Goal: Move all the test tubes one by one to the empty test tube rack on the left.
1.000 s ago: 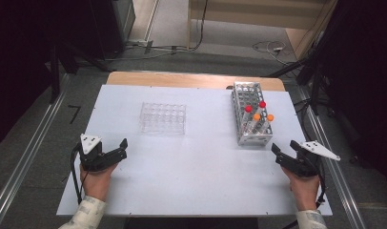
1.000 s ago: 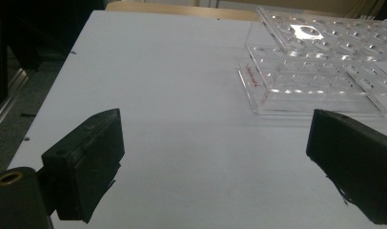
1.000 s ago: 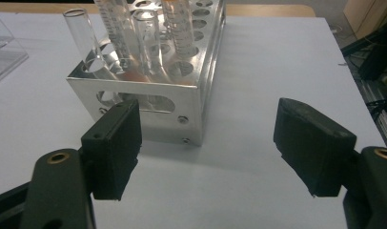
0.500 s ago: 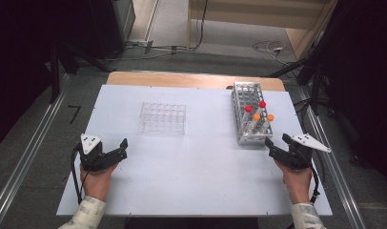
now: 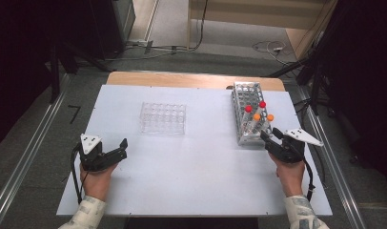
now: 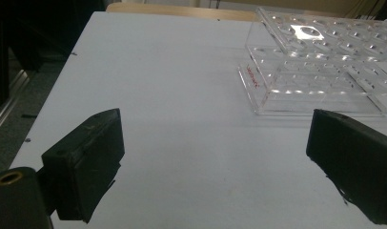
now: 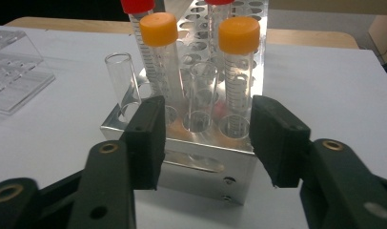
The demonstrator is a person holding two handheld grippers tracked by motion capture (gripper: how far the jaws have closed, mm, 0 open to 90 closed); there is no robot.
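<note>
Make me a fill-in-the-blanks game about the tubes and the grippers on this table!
1. The metal rack holds two tubes with red caps and two with ____ caps.
2. The right gripper sits close to the ____ rack.
3. The clear plastic rack holds ____ tubes.
4. Between the left gripper jaws there is only bare ____.

Missing words: orange; metal; no; table

A clear plastic well tray (image 5: 163, 118) lies on the white table (image 5: 191, 181).
</note>
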